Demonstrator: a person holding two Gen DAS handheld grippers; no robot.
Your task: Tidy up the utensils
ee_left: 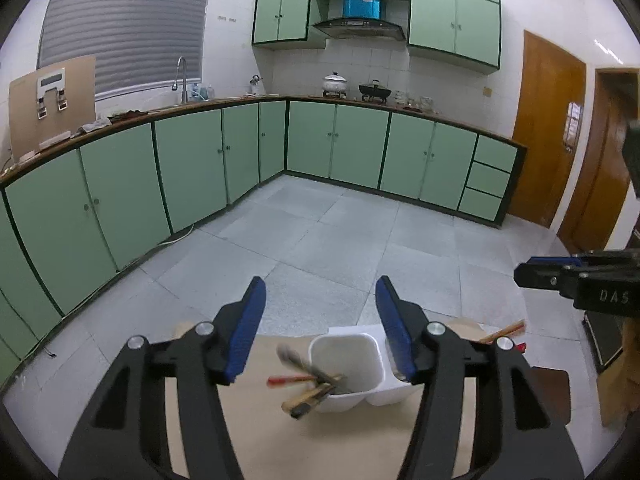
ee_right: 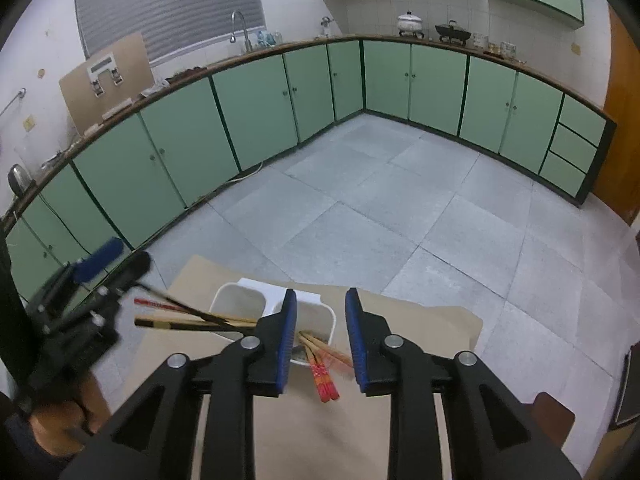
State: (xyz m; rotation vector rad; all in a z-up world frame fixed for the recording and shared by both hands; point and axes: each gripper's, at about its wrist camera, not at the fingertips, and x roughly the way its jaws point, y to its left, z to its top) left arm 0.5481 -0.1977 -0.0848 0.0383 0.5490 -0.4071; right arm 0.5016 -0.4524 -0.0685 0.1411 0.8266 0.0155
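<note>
Chopsticks point(ee_right: 320, 372) sitting in right compartment of white holder point(ee_right: 236, 300) on desk point(ee_right: 420, 328), more in left: light, stiff, slippery. Am aiming for red ends. Left tool point(ee_left: 320, 324) gaping empty, right tool point(ee_right: 320, 336) part-open, empty.

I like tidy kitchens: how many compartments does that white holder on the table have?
2. The white holder has a left compartment with dark chopsticks leaning out, and a right compartment with red-tipped chopsticks leaning out toward the camera.
</note>
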